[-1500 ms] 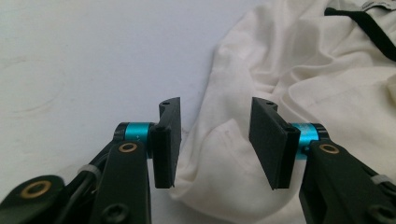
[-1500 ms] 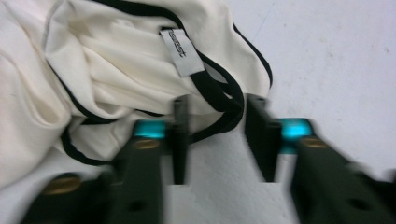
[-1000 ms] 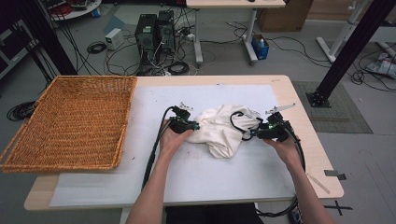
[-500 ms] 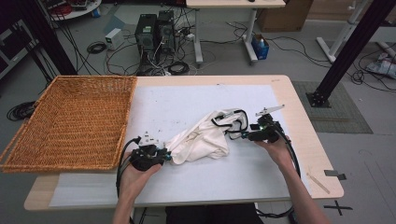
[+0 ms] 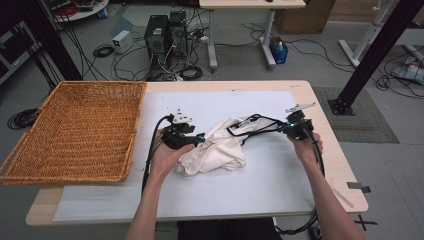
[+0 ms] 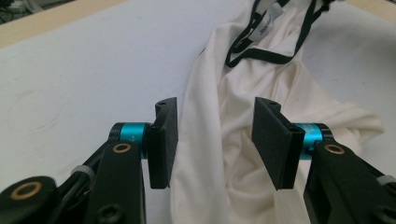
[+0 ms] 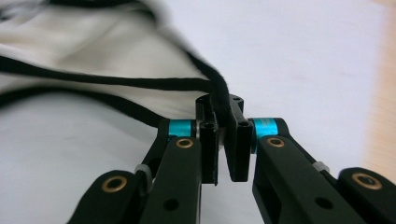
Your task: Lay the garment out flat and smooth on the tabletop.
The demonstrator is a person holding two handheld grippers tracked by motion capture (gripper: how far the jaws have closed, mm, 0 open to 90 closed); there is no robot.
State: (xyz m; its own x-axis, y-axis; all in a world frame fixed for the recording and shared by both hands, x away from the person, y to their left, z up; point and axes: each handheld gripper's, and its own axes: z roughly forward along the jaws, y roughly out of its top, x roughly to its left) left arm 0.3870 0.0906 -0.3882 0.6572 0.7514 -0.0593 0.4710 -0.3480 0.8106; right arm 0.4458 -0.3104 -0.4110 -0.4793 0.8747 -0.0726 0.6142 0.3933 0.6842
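A white garment point(image 5: 220, 150) with black trim lies crumpled on the white sheet at the table's middle. My left gripper point(image 5: 200, 139) is at its left edge. In the left gripper view the jaws point(image 6: 215, 105) have just been opening and stand apart; a fold of the white cloth point(image 6: 219, 154) hangs between the pads without being pressed. My right gripper point(image 5: 286, 127) is at the garment's right end. Its jaws point(image 7: 219, 105) have just closed and pinch the black trim strap point(image 7: 140, 81), which runs taut back to the cloth.
A large wicker basket point(image 5: 30, 160) stands on the table's left part. The white sheet point(image 5: 270, 200) covers most of the wooden table point(image 5: 345, 170). Cables trail from both grippers toward the near edge.
The left hand pulled the cloth toward the near left, then came back to the garment with wider jaws. The right gripper moved a little right and closed on the black strap.
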